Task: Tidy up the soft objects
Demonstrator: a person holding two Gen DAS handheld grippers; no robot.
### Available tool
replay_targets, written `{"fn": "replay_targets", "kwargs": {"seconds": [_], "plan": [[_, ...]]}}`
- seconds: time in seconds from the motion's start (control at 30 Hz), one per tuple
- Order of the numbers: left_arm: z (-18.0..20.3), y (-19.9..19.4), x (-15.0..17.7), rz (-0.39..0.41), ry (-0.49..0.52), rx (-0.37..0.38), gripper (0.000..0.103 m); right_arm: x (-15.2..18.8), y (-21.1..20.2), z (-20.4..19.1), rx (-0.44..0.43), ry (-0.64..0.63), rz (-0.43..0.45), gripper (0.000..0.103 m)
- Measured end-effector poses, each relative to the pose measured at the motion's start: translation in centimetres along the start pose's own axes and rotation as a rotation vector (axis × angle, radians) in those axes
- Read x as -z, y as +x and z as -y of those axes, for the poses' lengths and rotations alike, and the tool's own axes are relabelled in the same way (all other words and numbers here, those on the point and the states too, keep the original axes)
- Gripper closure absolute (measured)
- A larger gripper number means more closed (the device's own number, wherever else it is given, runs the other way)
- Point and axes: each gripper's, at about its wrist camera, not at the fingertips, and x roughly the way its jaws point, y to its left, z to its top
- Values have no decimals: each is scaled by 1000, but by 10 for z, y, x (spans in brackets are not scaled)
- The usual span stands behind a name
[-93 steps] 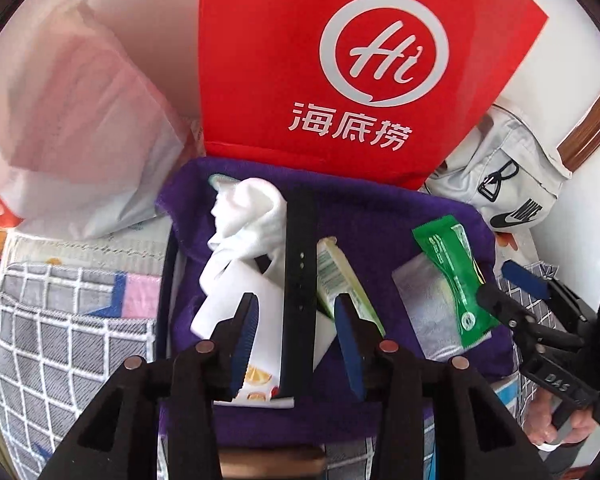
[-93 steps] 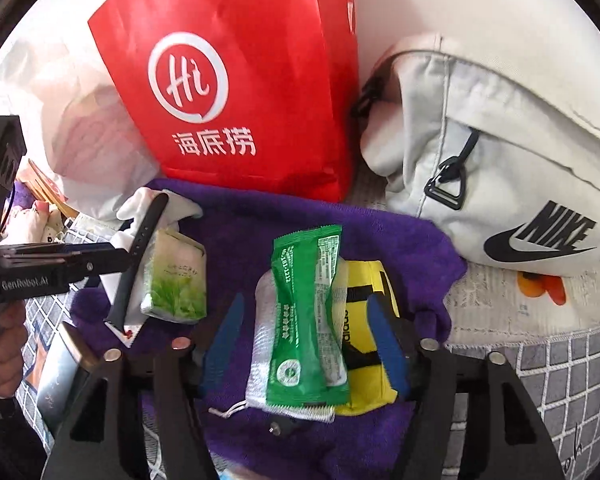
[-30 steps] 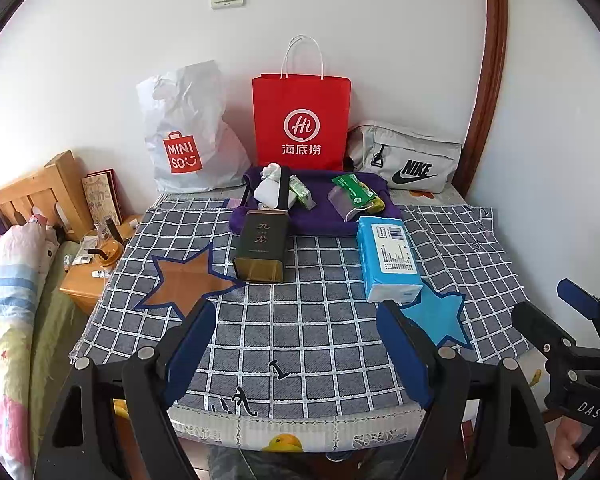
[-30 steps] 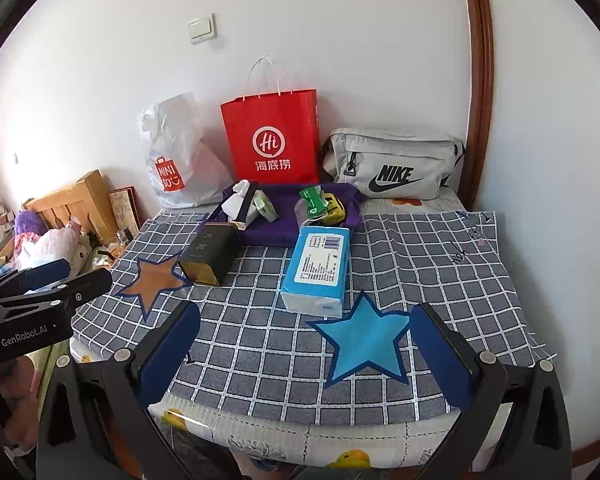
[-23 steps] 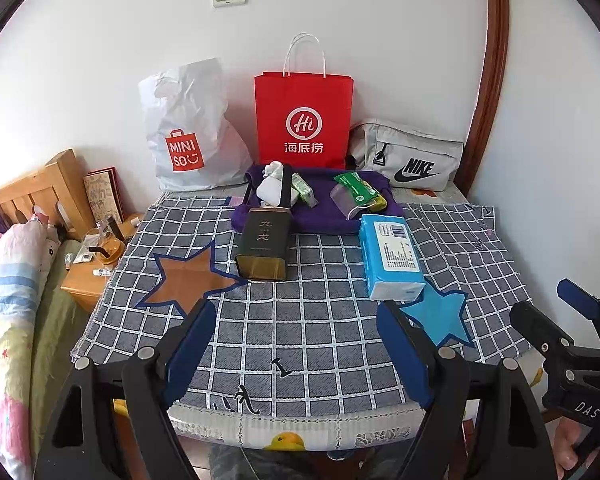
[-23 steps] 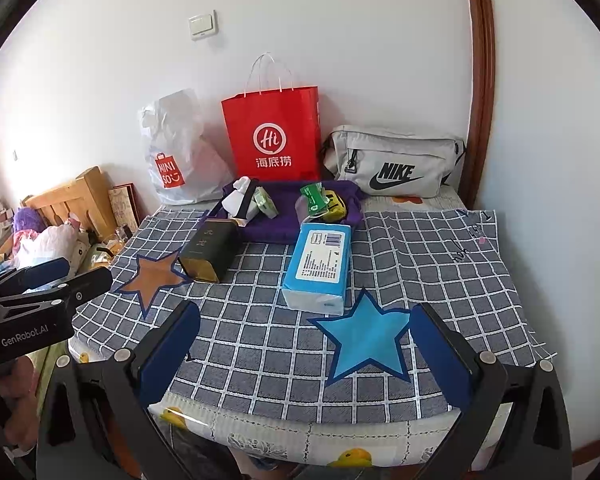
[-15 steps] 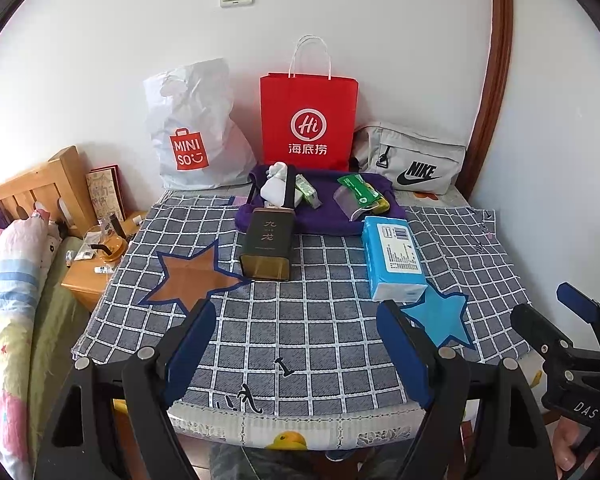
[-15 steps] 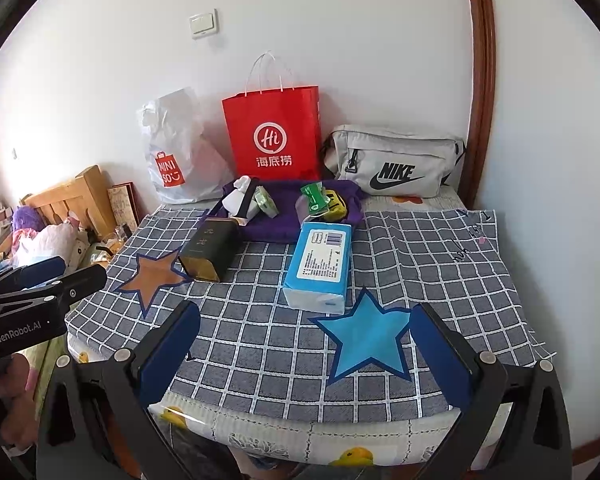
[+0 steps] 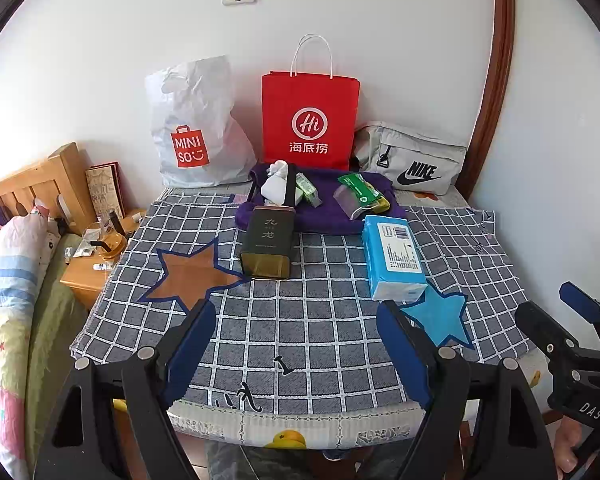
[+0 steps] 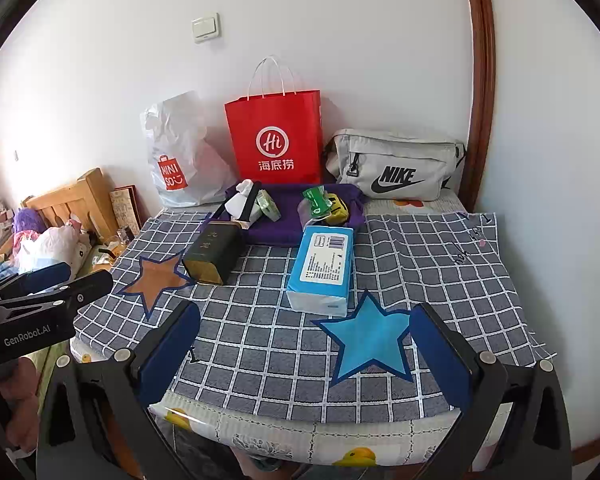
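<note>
Both the left gripper (image 9: 292, 354) and the right gripper (image 10: 304, 354) stand wide, empty. The blue tissue pack (image 10: 322, 266) lies on the table just ahead of the right gripper: light, squashy, probably slippery wrap; take it across its narrow sides.

Bare checked cloth (image 9: 308, 332) is found just ahead of each tool. Farther ahead, the way is blocked by a dark tin (image 9: 267, 243) and a blue tissue pack (image 9: 394, 257), with a clear lane left between them.
</note>
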Motion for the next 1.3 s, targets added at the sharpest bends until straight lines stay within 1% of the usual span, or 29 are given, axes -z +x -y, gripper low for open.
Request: {"fn": "replay_targets", "kwargs": {"seconds": [1.3], "plan": [[5, -4, 0, 4, 9, 7, 21, 0, -9, 1, -5, 8, 17, 0]]}}
